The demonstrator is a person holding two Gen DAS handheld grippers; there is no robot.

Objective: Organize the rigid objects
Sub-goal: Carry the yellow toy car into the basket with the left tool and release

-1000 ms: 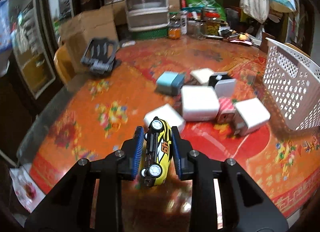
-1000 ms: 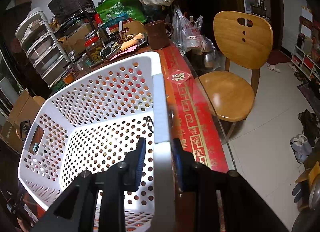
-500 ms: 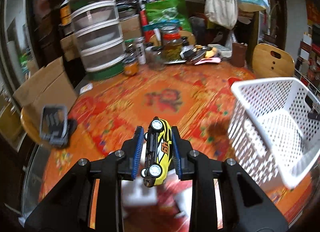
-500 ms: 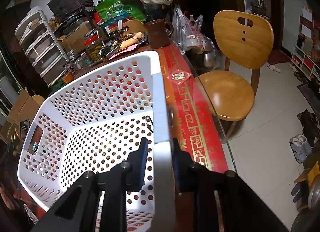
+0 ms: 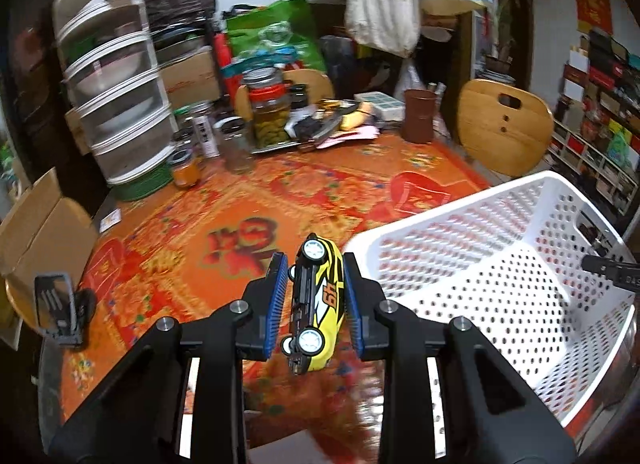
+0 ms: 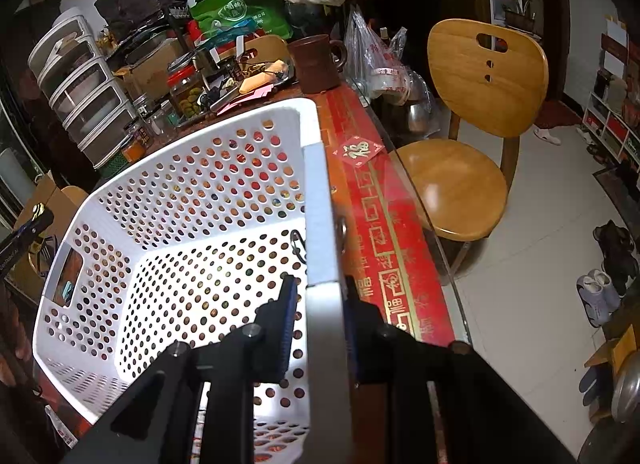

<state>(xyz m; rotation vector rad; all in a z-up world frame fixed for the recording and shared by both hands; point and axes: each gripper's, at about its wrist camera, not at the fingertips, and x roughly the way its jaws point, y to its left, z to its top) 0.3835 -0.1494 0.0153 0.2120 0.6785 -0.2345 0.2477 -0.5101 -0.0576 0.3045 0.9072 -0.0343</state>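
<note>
Our left gripper (image 5: 316, 306) clamps the yellow toy car (image 5: 318, 304), with the white basket (image 5: 500, 264) at three o'clock. Our right gripper (image 6: 320, 320) pinches its rim.

The toy car (image 5: 320, 304) was yellow with black stripes, white wheels and an orange number, the perforated basket (image 5: 500, 288) white, the tablecloth (image 5: 224, 232) orange-red and flowered, the chair (image 6: 480, 104) honey-brown, and the gripper pads (image 5: 276, 304) blue.

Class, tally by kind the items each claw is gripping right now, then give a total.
Yellow toy race car, in left claw: 1
White perforated plastic basket, rim in right claw: 1
Total: 2
</note>
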